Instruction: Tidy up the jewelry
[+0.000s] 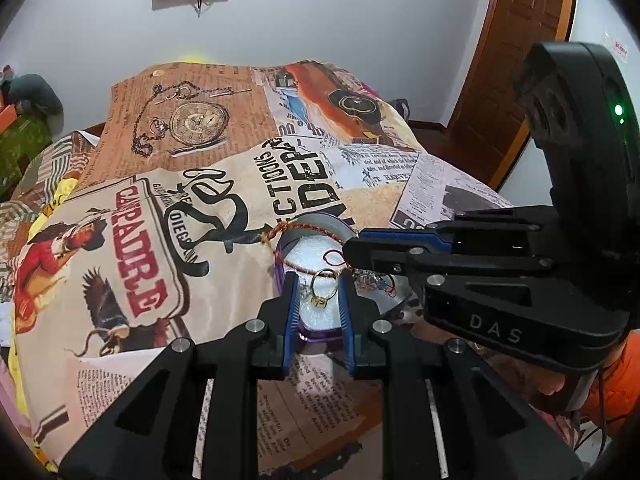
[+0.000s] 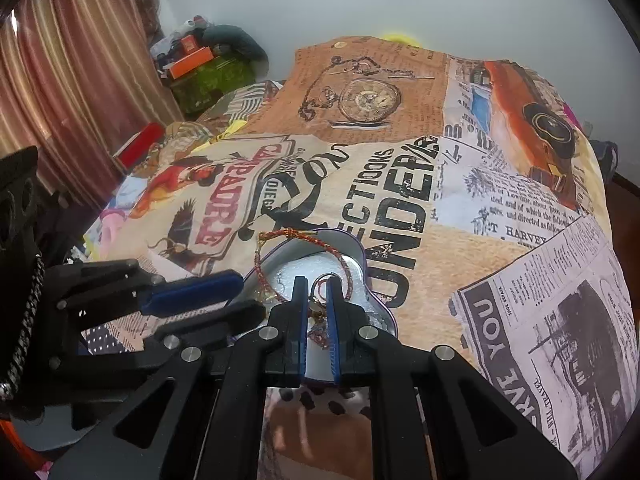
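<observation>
A purple-rimmed tin with white foam lining sits on the printed cloth. A red and gold braided cord bracelet lies over its rim. Gold rings and small pieces lie on the foam. My left gripper is open over the tin, its fingers either side of the rings. My right gripper hovers over the tin with its fingers narrowly apart around a small gold piece; whether it grips the piece is unclear. The right gripper also shows in the left view.
The printed newspaper-style cloth covers a bed-like surface. Clutter, with boxes and a red case, lies at the far left by a curtain. A wooden door stands at the right.
</observation>
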`<state>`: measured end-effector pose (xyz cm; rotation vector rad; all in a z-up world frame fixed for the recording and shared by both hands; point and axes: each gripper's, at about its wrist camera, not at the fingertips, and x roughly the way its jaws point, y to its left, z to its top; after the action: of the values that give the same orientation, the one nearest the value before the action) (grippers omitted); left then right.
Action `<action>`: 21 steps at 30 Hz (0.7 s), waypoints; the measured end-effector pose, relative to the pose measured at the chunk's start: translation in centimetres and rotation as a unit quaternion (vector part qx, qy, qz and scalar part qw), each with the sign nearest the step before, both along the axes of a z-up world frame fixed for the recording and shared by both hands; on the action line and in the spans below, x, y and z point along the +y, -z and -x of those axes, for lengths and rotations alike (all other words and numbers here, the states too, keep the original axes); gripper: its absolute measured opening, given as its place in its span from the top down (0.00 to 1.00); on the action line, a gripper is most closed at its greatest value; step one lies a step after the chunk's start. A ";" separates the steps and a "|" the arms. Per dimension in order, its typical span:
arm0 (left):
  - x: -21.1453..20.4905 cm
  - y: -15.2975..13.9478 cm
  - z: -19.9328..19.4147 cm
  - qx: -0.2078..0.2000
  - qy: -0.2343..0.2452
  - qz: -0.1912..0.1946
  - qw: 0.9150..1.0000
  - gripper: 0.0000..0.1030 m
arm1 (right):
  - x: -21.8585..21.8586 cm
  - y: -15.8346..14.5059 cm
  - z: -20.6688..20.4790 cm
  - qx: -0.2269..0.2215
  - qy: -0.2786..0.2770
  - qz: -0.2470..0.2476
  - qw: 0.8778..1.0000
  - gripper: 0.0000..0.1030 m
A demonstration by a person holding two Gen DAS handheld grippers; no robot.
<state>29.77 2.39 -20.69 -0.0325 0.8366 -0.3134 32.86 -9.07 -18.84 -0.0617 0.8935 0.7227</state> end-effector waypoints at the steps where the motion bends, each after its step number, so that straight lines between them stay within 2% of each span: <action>1: 0.2 -0.1 0.1 0.002 0.000 0.004 1.000 0.83 | 0.0 0.0 0.0 0.000 -0.002 0.000 1.000 0.92; 6: 0.9 -0.9 0.8 -0.001 -0.011 0.003 1.000 0.83 | 0.1 -0.1 0.2 0.010 -0.013 -0.003 1.000 0.92; 12: 1.8 -2.6 2.3 -0.024 -0.026 -0.004 0.999 0.82 | 0.0 -1.0 1.0 -0.008 -0.013 0.005 1.000 0.90; 21: 3.0 -7.1 5.4 -0.076 -0.059 -0.016 0.995 0.82 | -1.1 -3.7 2.7 -0.030 -0.002 -0.005 1.000 0.88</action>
<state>24.41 5.36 -13.60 -0.0284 0.6852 -0.1882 30.21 -10.15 -15.14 -0.0760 0.8327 0.7243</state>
